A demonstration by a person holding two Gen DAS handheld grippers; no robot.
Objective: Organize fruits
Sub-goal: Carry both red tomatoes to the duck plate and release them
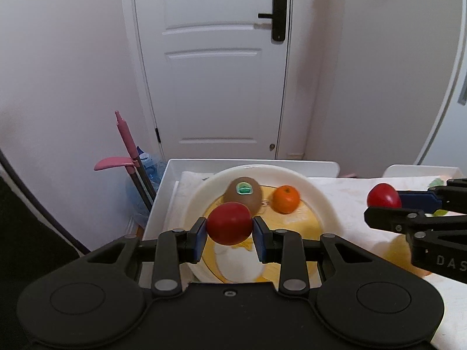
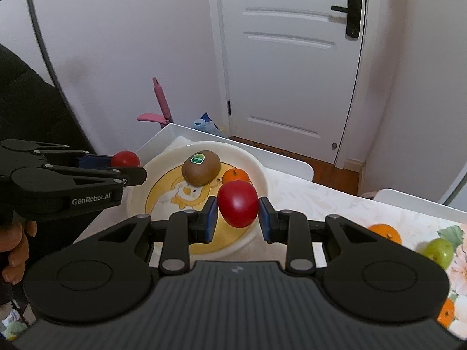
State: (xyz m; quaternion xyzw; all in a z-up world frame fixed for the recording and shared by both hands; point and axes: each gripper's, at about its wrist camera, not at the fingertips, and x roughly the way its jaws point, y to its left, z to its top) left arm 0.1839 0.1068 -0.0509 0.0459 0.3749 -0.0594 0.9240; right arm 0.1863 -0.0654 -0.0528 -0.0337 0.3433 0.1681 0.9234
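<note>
Both pairs of jaws pinch a red fruit each. The left gripper [image 1: 229, 224] holds one red fruit [image 1: 229, 223] between its blue pads, above the near part of the plate [image 1: 321, 201]; the right gripper [image 2: 238, 208] clamps a second red fruit [image 2: 238, 204] the same way, over the plate's right side.

On the plate lie a kiwi [image 1: 242, 195] with a green sticker and a small orange [image 1: 286, 199], close together but, in the left view, apart. From the right wrist the kiwi [image 2: 201, 168] partly hides the orange [image 2: 235, 175].

Only the right view shows more fruit off the plate on the flowered tablecloth [image 2: 321, 201]: another orange [image 2: 385, 232], a green fruit [image 2: 438, 251] beside it, and a third orange [image 2: 446, 312] near the edge. It also shows the left gripper [image 2: 128, 164] side-on with the person's hand [image 2: 14, 248] on its handle.

Only the left view shows the right gripper [image 1: 385, 201] side-on, off the plate's right rim over the cloth. A white door [image 1: 216, 64] stands behind in both.
</note>
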